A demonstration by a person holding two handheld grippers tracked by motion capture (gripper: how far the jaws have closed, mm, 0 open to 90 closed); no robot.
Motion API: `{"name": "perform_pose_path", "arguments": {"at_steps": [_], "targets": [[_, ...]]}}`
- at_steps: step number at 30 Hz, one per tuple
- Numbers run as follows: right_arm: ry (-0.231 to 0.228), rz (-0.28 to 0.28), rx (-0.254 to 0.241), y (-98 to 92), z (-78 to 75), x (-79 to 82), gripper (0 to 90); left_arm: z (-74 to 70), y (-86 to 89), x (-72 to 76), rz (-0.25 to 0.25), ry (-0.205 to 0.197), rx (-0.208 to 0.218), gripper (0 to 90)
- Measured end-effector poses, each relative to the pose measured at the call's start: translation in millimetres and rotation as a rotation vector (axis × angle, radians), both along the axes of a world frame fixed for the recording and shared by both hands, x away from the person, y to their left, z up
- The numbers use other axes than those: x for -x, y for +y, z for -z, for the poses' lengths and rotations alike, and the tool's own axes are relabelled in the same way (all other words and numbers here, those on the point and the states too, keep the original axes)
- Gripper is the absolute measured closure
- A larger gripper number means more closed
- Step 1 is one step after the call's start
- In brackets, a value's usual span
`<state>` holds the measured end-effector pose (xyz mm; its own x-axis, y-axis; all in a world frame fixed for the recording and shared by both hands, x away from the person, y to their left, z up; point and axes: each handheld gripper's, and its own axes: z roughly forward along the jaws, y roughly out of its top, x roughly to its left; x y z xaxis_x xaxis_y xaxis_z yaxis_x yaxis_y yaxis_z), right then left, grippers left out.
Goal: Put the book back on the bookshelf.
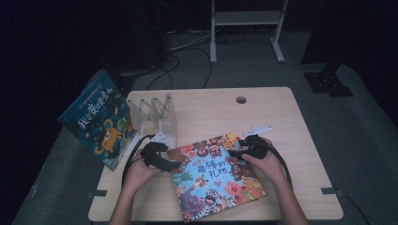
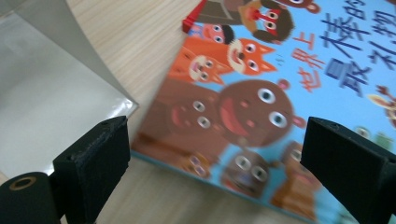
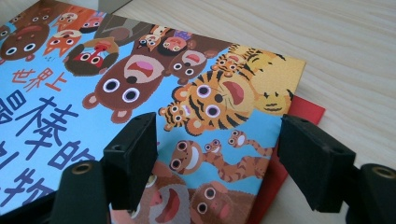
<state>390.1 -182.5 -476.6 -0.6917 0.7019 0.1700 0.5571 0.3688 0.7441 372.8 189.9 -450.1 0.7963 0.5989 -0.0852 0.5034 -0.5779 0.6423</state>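
The left gripper (image 1: 165, 165) has its fingers (image 2: 95, 161) spread apart with nothing between the pads; in the left gripper view they straddle the near-left corner of the picture book (image 1: 216, 176), one finger over bare wood, the other over the cover, and neither presses on it. The right gripper (image 1: 237, 152) likewise has its fingers (image 3: 135, 154) parted and released, hovering just above the cover by the tiger drawings, close to the book's far right edge, where a red sheet (image 3: 299, 116) peeks out from under the cover.

The book lies flat on the worktop (image 1: 263, 108), face up, in the middle front, turned a little so that its long axis runs from the far left corner toward the near right. The two hands flank its far half: the left at the spine side, the right at the opposite edge. Both are equally close, each already over its own edge.

That is the relation the next move likely depends on: the book is thin and flat, so its edges lie below the fingers, not between them. To lift it, one finger would have to slip under an edge.

Just beyond the left hand stands a clear book rack (image 1: 152, 115), and past it another book (image 1: 101, 119) leans off the worktop's left side
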Motion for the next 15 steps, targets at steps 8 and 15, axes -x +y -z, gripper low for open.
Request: {"name": "perform_pose_path", "arguments": {"at_steps": [8,15], "targets": [[-0.01,-0.011,0.002,2.9,-0.8,2.6,30.5,7.6,-5.5,-4.8,0.019,0.029,0.016,7.3],[-0.035,0.005,0.035,-13.9,-5.4,21.1,31.6,9.7,-6.6,-3.3,0.02,0.027,0.018,6.3]]}}
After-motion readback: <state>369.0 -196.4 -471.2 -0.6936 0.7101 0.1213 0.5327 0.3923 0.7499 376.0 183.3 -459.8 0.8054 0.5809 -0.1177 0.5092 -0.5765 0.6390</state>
